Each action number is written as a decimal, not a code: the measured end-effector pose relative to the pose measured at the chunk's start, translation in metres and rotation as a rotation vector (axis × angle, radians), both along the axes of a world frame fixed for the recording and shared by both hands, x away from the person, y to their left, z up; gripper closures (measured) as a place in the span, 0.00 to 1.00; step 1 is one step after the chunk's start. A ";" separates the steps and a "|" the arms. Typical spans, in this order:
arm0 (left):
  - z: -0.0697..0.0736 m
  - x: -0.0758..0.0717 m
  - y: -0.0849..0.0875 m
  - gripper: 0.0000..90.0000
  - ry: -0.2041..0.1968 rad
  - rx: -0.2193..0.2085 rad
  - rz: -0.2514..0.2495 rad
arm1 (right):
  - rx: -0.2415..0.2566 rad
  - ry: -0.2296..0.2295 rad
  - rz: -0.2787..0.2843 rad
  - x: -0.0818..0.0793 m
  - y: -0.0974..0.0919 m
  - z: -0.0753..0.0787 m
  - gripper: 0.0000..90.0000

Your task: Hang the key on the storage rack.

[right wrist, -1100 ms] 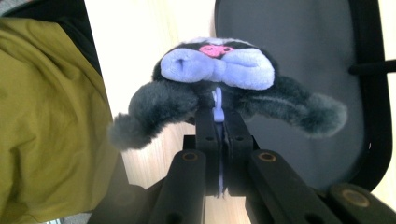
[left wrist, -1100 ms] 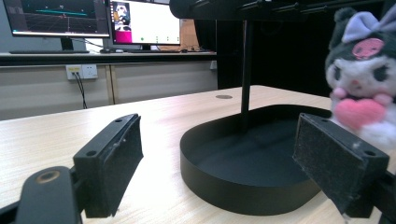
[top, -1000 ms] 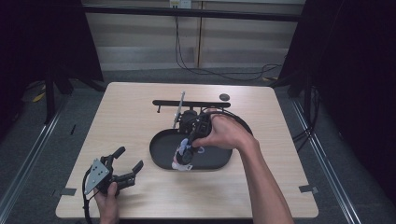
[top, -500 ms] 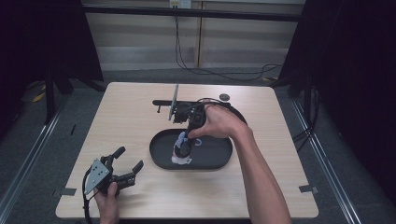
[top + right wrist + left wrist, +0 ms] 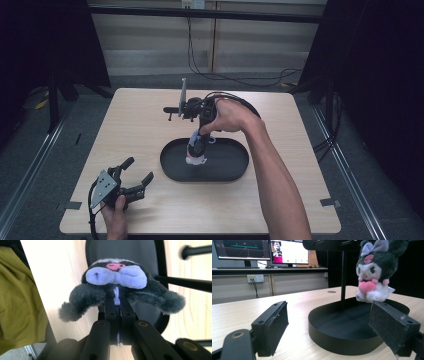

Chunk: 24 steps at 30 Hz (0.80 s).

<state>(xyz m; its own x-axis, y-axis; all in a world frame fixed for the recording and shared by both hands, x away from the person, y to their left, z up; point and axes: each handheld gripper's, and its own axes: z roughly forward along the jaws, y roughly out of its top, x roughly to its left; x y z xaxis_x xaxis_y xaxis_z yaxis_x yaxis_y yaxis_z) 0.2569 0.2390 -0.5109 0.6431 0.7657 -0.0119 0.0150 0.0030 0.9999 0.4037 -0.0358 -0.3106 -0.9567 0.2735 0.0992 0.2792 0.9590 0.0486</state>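
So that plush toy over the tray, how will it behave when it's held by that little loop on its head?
The plush toy looks soft and fuzzy, so it probably squashes and flops rather than holding shape. It seems light: the right hand-held gripper is shut on a thin white loop alone. Hung that way over the black tray, it may swing or spin.

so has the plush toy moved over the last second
Yes. Against the black tray, the plush toy held by the right gripper has shifted slightly away from the person, along the tray's left part.
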 end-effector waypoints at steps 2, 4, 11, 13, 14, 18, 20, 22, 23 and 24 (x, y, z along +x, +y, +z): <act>0.000 0.000 0.000 0.17 0.002 -0.002 -0.003 | -0.008 0.003 -0.008 0.005 -0.002 0.001 0.97; 0.000 0.000 0.000 0.17 -0.003 0.005 0.002 | -0.011 0.008 -0.007 0.010 -0.003 0.002 0.97; 0.000 0.000 0.000 0.17 -0.003 0.005 -0.004 | -0.035 -0.001 0.001 0.024 -0.003 0.007 0.97; 0.000 0.000 0.000 0.17 -0.003 0.009 -0.007 | -0.037 -0.002 0.000 0.027 -0.003 0.009 0.97; 0.000 0.000 0.000 0.17 -0.003 0.009 -0.007 | -0.034 -0.003 -0.003 0.028 -0.002 0.009 0.97; 0.000 0.000 0.000 0.17 -0.002 0.008 -0.004 | -0.045 0.002 0.002 0.034 -0.001 0.009 0.97; 0.000 0.000 0.000 0.17 -0.003 0.009 -0.007 | -0.052 -0.002 -0.008 0.037 -0.002 0.010 0.97; 0.000 0.000 0.000 0.17 -0.002 0.007 -0.006 | -0.053 0.002 -0.007 0.040 -0.002 0.010 0.97; 0.000 0.000 0.000 0.17 -0.002 0.005 -0.004 | -0.055 0.002 -0.005 0.041 -0.003 0.009 0.97; 0.000 0.000 0.000 0.17 -0.003 0.008 -0.007 | -0.056 0.003 -0.006 0.042 -0.003 0.008 0.97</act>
